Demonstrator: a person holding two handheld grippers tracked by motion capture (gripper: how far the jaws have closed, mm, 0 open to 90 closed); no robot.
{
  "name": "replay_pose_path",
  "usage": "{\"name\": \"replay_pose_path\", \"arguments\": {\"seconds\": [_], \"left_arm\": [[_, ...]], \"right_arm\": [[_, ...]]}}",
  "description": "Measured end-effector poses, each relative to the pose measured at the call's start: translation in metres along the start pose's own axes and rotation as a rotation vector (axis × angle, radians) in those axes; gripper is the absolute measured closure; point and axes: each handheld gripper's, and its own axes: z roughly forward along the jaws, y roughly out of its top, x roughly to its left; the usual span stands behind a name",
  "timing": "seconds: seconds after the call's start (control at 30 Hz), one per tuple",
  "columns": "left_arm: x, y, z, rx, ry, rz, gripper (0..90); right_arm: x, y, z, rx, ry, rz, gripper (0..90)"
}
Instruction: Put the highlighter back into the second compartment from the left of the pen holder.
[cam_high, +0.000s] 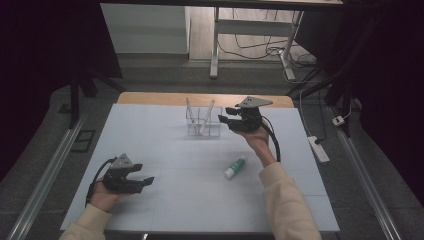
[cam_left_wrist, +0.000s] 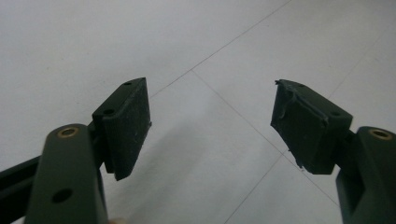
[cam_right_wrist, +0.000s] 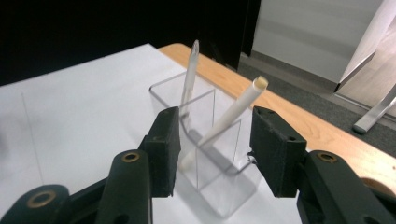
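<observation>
Resting at the left: left gripper (cam_high: 142, 180) sits low over the white table (cam_high: 165, 150) near the front edge, well apart from everything else.
Left gripper state: released, jaws spread wide; in the left gripper view nothing lies between the pads (cam_left_wrist: 130, 123), just bare table surface.
Middle rear: a clear plastic holder (cam_high: 203, 122) stands upright near the far edge of the table, with two compartments.
Contents: two white pens stand tilted in it, one thin pen (cam_right_wrist: 189, 77) in the farther compartment and a thicker white pen (cam_right_wrist: 231, 112) leaning across the nearer one.
Front right of centre: a small white tube with a green cap (cam_high: 234, 167) lies on its side on the table, near the person's right sleeve (cam_high: 287, 200) and touching nothing else.
Right: right gripper (cam_high: 225, 118) is held just beside the holder's right side, pointing at it.
Right gripper state: released, jaws parted about halfway; the thick pen shows in the gap between them but farther off, not pressed by either pad.
Step in hand: judged to be the moment around placing pens in the holder, with the gripper free of the pen.
Next move: likely going for the tube, which calls for swinging back toward the front, lowering over it, and lining the jaws across its narrow width.
</observation>
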Motion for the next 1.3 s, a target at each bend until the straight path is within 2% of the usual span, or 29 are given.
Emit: {"name": "replay_pose_path", "arguments": {"seconds": [0.23,0.57,1.1,1.23,1.3], "left_arm": [[0.0,0.0,0.0,0.003,0.002,0.002,28.0],[0.001,0.0,-0.002,-0.003,0.008,-0.002,28.0],[0.0,0.001,-0.002,-0.001,0.014,-0.002,28.0],[0.0,0.001,-0.003,-0.014,-0.005,-0.014,27.9],[0.0,0.001,-0.004,-0.016,-0.001,-0.013,28.0]], "right_arm": [[0.004,-0.013,-0.013,0.045,0.021,-0.027,50.3],[0.008,-0.024,-0.032,0.055,0.037,-0.058,49.9],[0.009,-0.038,-0.052,0.104,0.098,-0.079,48.7],[0.009,-0.04,-0.054,0.135,0.123,-0.109,48.6],[0.01,-0.041,-0.055,0.149,0.137,-0.118,48.4]]}}
